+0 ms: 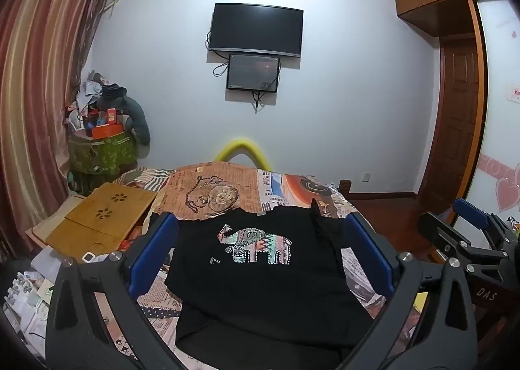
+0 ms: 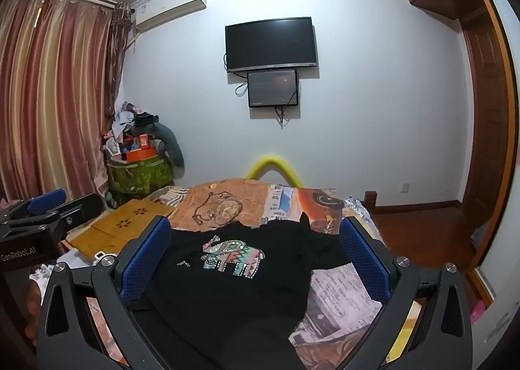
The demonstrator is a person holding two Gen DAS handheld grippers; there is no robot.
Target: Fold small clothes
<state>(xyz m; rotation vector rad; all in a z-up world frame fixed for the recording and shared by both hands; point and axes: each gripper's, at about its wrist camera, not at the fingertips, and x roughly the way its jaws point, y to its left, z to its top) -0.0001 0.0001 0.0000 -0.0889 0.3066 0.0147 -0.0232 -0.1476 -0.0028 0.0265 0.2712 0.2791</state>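
A small black garment [image 1: 260,285] with a colourful elephant print [image 1: 256,244] lies spread on the patterned bed cover [image 1: 227,188], one side flap folded up at its right. My left gripper [image 1: 260,223] hovers above it, open wide, blue pads on either side and nothing between them. In the right wrist view the same black garment [image 2: 227,292] lies below my right gripper [image 2: 255,230], which is also open and empty. The right gripper [image 1: 471,223] shows at the right edge of the left wrist view, and the left gripper [image 2: 48,204] at the left edge of the right one.
A wooden lap tray [image 1: 104,220] rests on the bed's left side, with papers [image 1: 29,292] beside it. A green bin piled with clutter [image 1: 100,149] stands by the curtain [image 1: 35,103]. A yellow foam tube [image 1: 243,150] is at the bed's far end. Wooden door [image 1: 455,129] at right.
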